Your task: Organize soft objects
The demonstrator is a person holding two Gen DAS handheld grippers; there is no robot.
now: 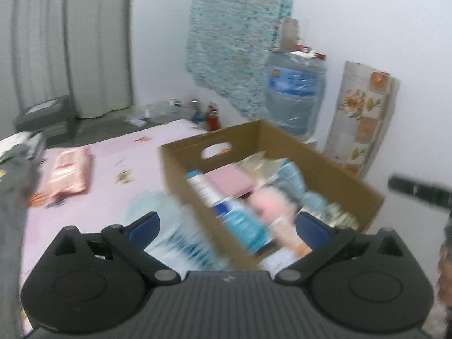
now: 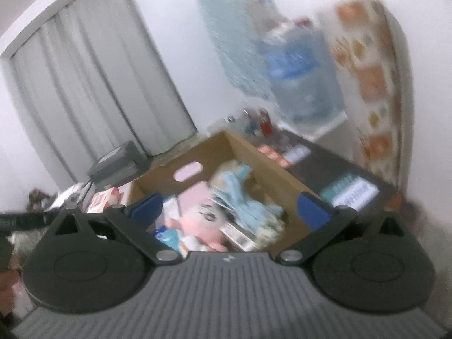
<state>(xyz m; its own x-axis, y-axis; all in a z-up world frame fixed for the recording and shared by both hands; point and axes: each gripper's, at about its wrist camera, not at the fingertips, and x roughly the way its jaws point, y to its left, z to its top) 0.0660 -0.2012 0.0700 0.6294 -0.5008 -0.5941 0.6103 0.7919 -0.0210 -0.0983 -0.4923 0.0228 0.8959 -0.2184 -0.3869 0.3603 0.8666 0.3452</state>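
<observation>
Left gripper (image 1: 228, 226): its 2 blue-padded black fingers are standing spread wide, gripping nothing; it is pointing downward over the near corner of the box.
Right gripper (image 2: 230, 207): its 2 blue-padded fingers are likewise standing spread wide and empty, framing the box interior from the near side.
Open brown cardboard box with an oval handle cut-out (image 1: 333, 169): it is sitting just ahead of both grippers on the bed, its top open.
Box contents: a pink plush toy (image 2: 202, 220) is lying between the right gripper's fingers in that view, low in the box; a light blue soft bundle (image 2: 240, 197) is lying just beyond it; a flat pink folded item (image 1: 228, 182) is lying toward the far left wall of the box; a blue-and-white packet (image 1: 226, 212) is leaning along the left wall, close ahead of the left gripper. Blur is preventing finer identification.
Pink printed bedsheet (image 1: 113, 206): it is stretching ahead and to the left of the left gripper.
Pink-and-white plastic packet (image 1: 67, 173): it is lying on the sheet, well to the left of the left gripper, apart from the box.
Pale blue-and-white soft packet (image 1: 180, 240): it is lying outside the box, just ahead of the left gripper, beside the box's left wall.
Large blue water bottle (image 1: 295, 96): it is standing beyond the box, against the white wall.
</observation>
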